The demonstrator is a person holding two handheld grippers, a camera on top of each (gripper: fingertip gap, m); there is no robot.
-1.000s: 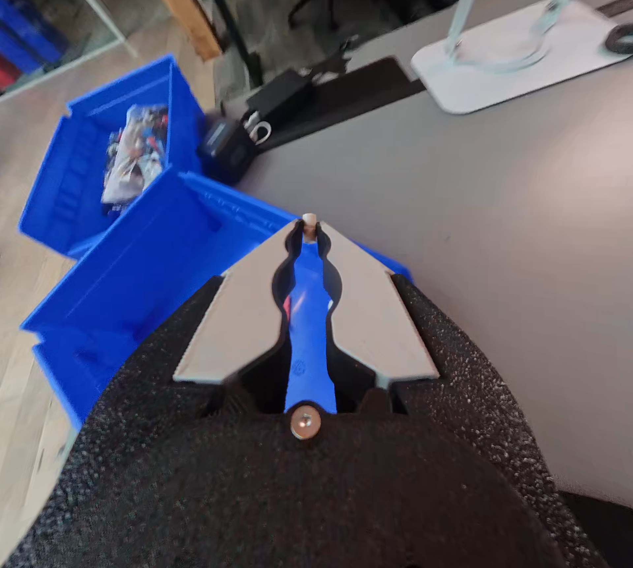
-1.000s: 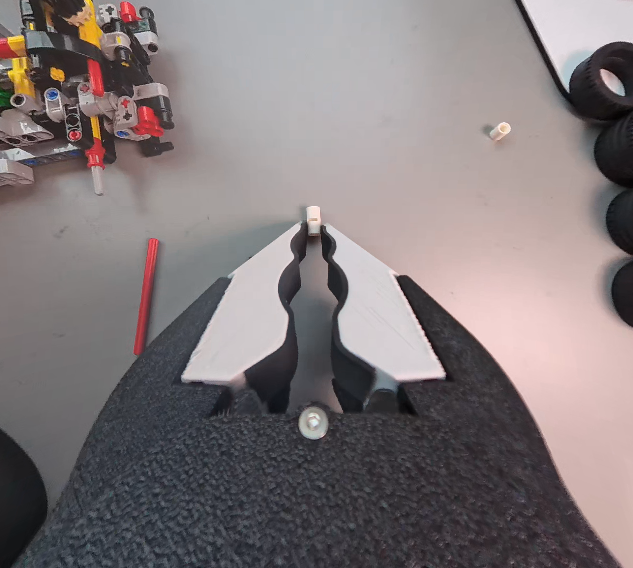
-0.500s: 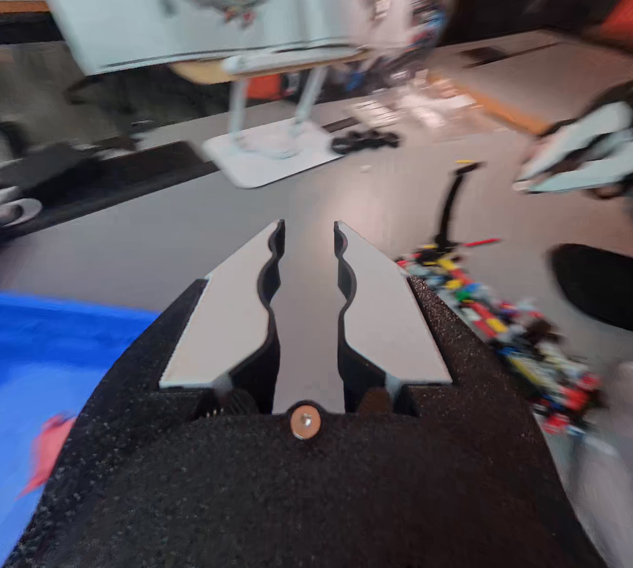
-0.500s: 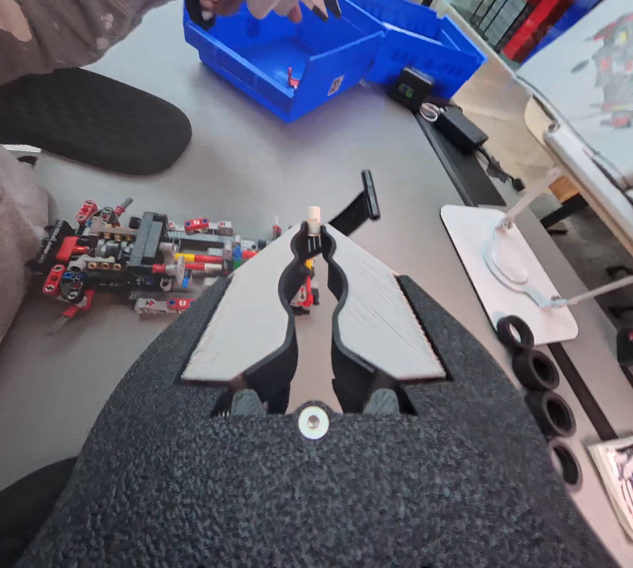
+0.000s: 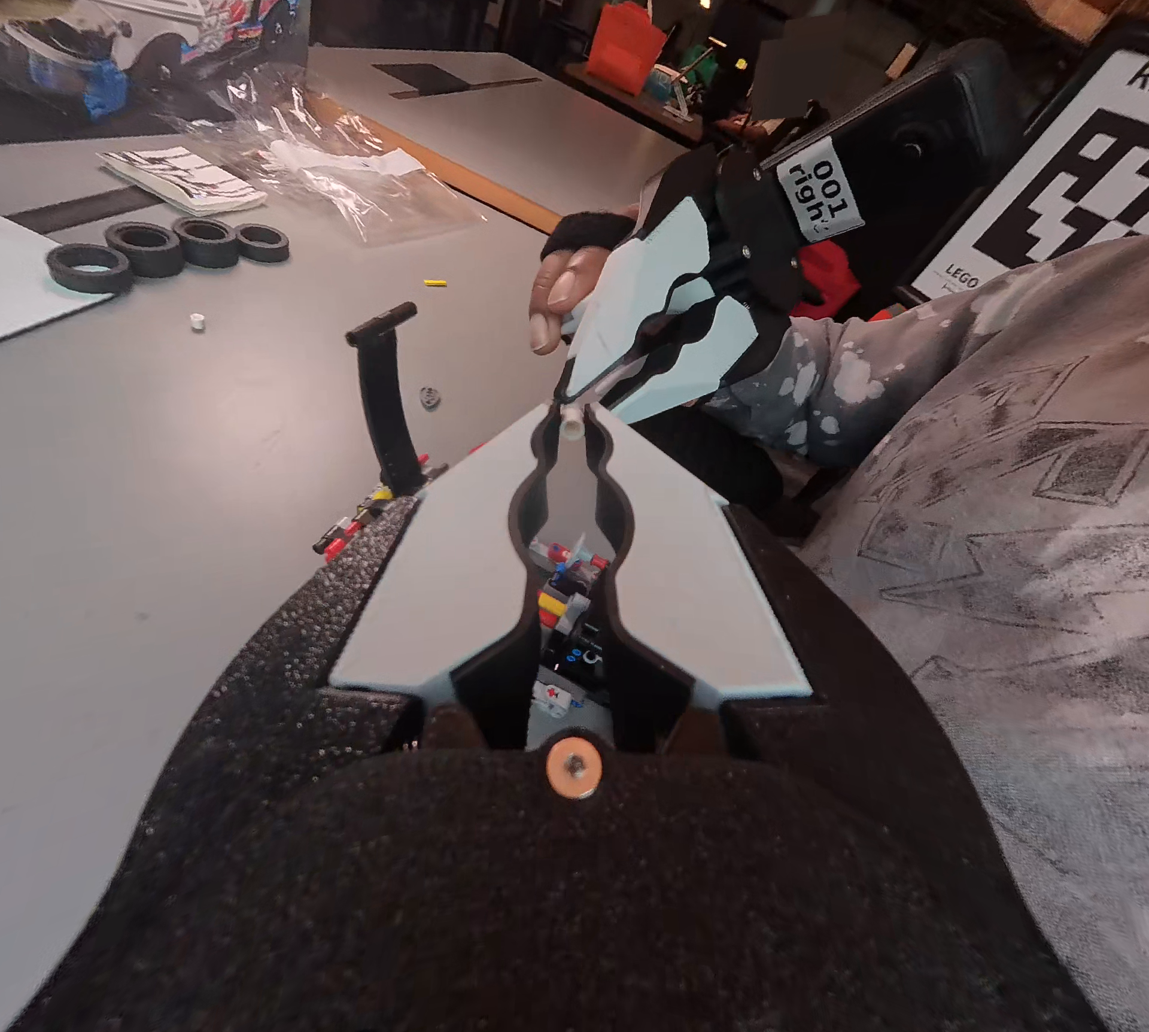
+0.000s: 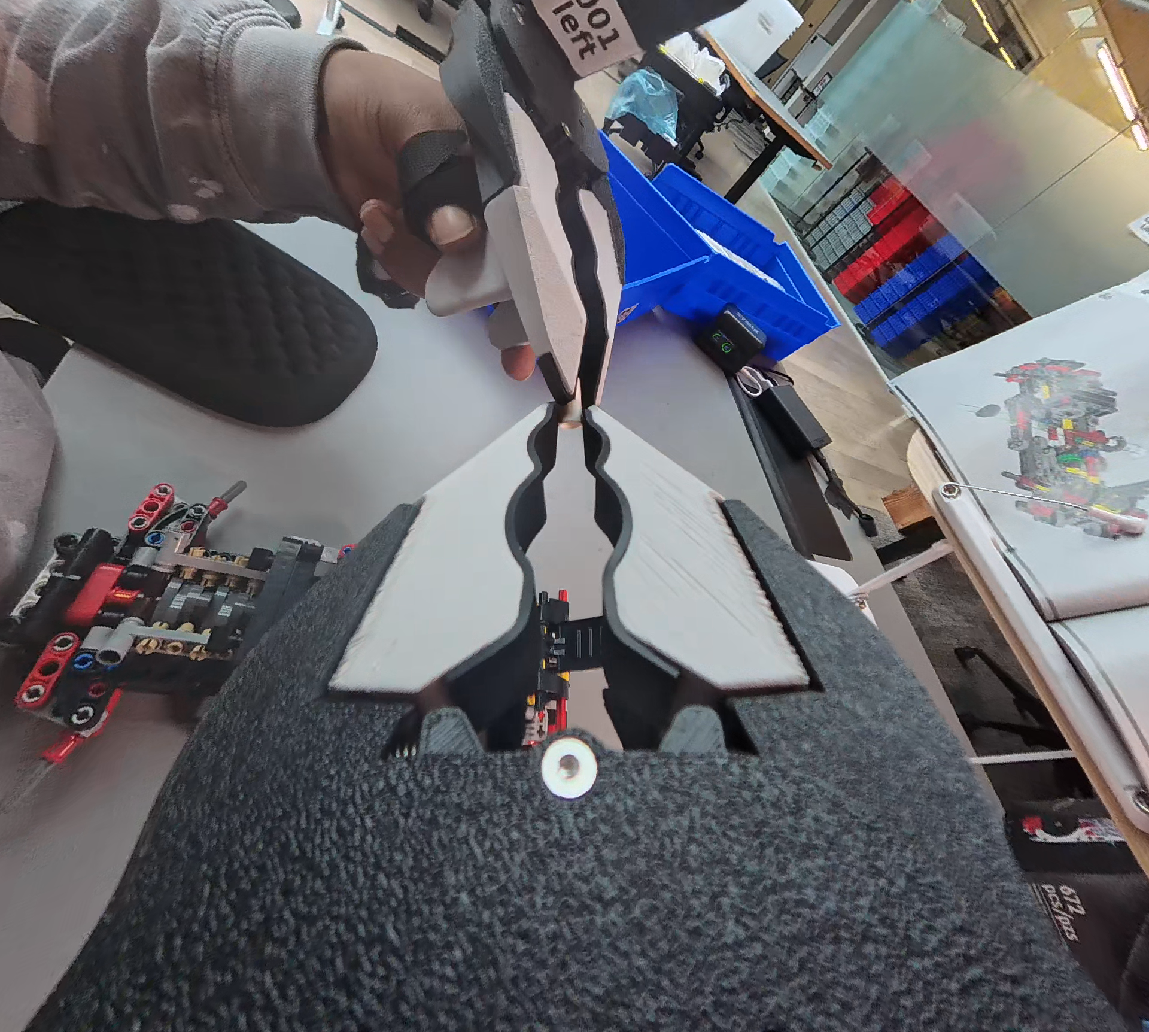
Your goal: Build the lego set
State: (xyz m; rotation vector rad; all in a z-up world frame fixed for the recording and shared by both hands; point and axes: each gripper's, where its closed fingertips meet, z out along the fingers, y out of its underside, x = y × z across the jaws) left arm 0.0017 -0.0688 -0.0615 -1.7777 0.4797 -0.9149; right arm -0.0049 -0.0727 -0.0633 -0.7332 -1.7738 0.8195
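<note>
Both grippers are held above the grey table (image 5: 155, 473) with their tips touching. My left gripper (image 5: 571, 416) is shut on a small white tubular piece (image 5: 572, 426). My right gripper (image 6: 569, 419) is shut on a small pale piece (image 6: 569, 422); whether it is the same piece I cannot tell. The right gripper (image 5: 564, 397) comes in from the upper right in the left wrist view, and the left gripper (image 6: 577, 394) comes down from above in the right wrist view. The part-built lego model (image 6: 143, 610) lies on the table below, with a black curved beam (image 5: 382, 399) standing up from it.
Several black tyres (image 5: 168, 253), a loose white piece (image 5: 198, 321), a yellow piece (image 5: 435, 282) and a grey round piece (image 5: 429, 397) lie on the table. Blue bins (image 6: 715, 268) stand at the far edge. An instruction booklet (image 6: 1057, 442) rests on a stand. A person's sleeve (image 5: 995, 504) is on the right. My right gripper's tips are some 15 centimetres from the part-built lego model (image 6: 143, 610).
My left gripper left the blue bin, opened, swung over to the right gripper and shut on a small white piece. My right gripper lifted its piece off the table to meet it.
</note>
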